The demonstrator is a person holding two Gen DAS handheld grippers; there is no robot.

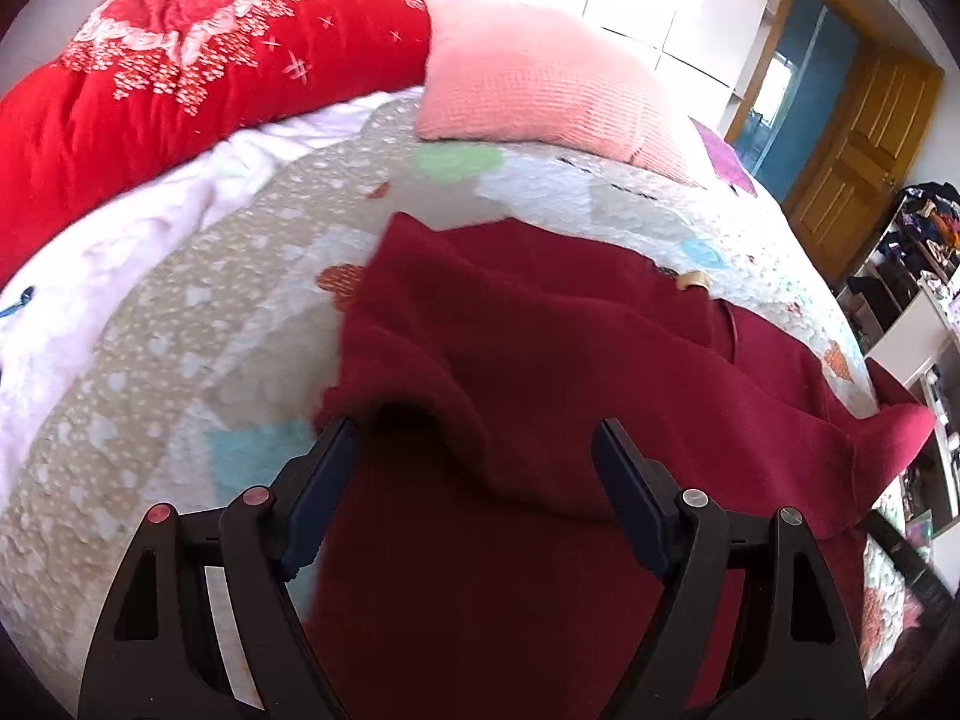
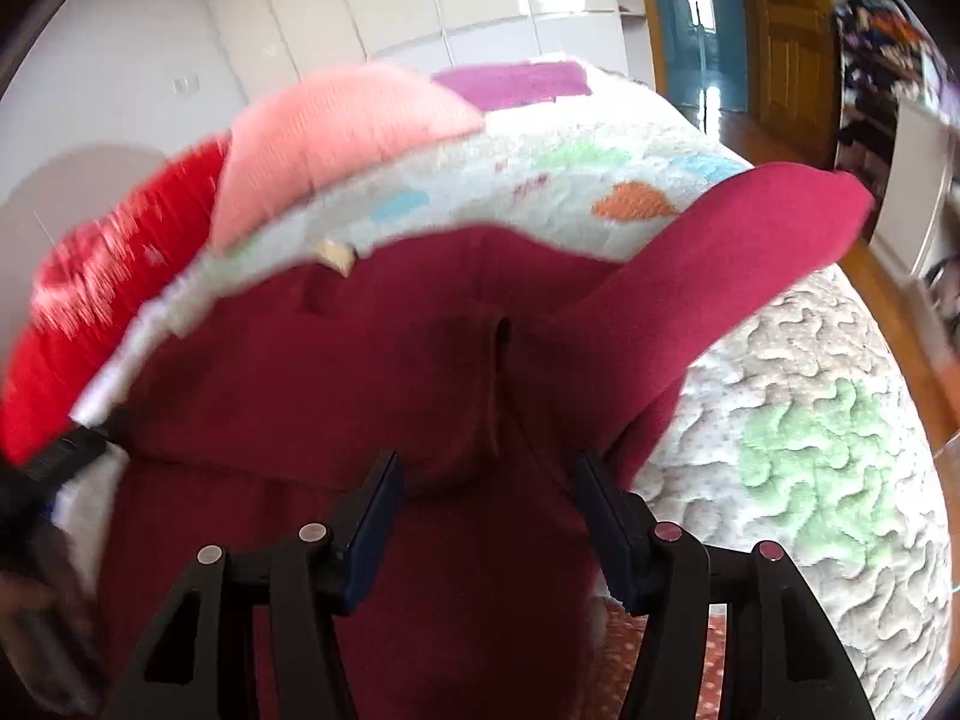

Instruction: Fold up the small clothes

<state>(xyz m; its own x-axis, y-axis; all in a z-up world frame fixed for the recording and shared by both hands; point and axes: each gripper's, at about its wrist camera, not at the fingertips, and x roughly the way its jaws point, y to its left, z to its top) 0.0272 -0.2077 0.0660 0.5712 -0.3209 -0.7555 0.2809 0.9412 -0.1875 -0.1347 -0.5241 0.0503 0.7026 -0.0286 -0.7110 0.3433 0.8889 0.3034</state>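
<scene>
Both hand-held grippers, left (image 1: 474, 450) and right (image 2: 486, 480), hover released above the maroon garment (image 1: 540, 360), its unfolded sleeve (image 2: 720, 252) extending far-right.

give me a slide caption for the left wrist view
Open left gripper above a dark red garment on a patterned quilt.

Counting outward from the patchwork quilt (image 1: 198, 324): one dark red garment (image 1: 540, 348) spread on it, with one small tan tag (image 1: 693, 282) at its far edge. One pink pillow (image 1: 534, 78) and one red blanket (image 1: 180, 78) lie at the quilt's far end. Two grippers (one per hand): left (image 1: 474, 438), right (image 2: 486, 468). Beyond the quilt, one wooden door (image 1: 864, 150).
</scene>
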